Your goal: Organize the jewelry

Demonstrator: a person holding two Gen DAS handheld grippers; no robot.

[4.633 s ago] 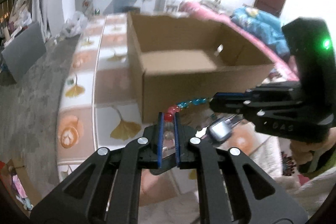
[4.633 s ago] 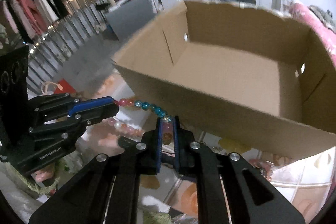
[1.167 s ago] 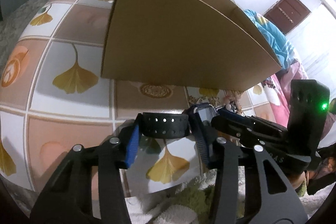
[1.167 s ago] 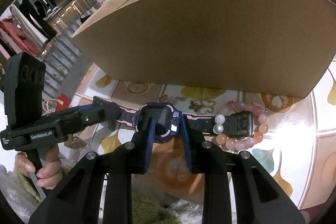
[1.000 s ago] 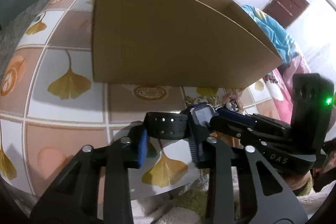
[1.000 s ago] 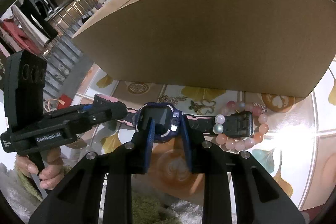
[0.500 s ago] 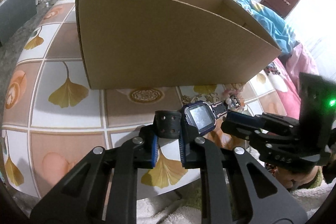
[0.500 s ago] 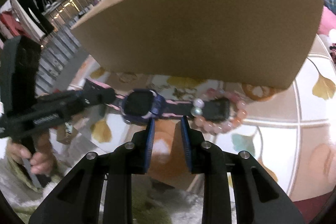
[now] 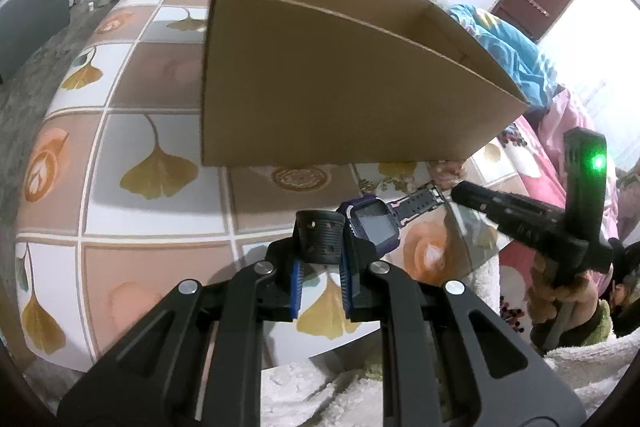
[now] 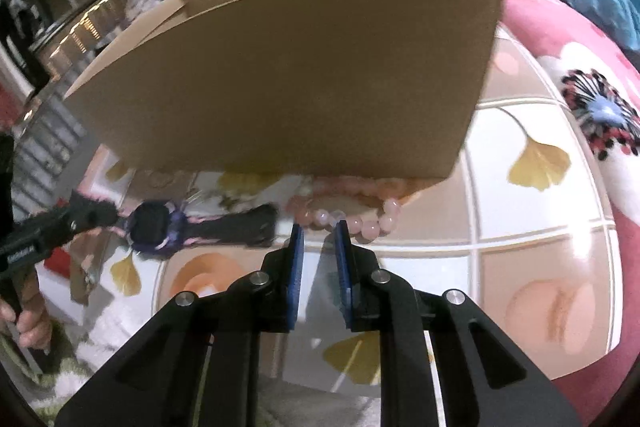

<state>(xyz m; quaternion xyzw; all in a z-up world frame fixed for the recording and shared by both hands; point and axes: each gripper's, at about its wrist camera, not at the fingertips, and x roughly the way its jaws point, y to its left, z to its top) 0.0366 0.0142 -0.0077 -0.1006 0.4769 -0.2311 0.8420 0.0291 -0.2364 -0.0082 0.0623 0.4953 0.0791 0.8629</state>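
our left fingers (image 9: 321,269) have clamped the watch (image 9: 370,221) strap, right fingers (image 10: 318,259) let go and apart, box (image 9: 340,87) at 12 o'clock next.

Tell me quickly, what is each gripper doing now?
Left gripper: shut on the black strap of the smartwatch.
Right gripper: open, holding nothing, just before the pink bead bracelet.

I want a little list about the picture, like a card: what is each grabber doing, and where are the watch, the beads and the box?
left gripper: shut on the watch strap
right gripper: open, holding nothing, near the bead bracelet
watch: purple, screen up, in front of the box
bead bracelet: pink, on the table, partly under the box's edge
cardboard box: open top, on the table
table: tiles with yellow leaf pictures
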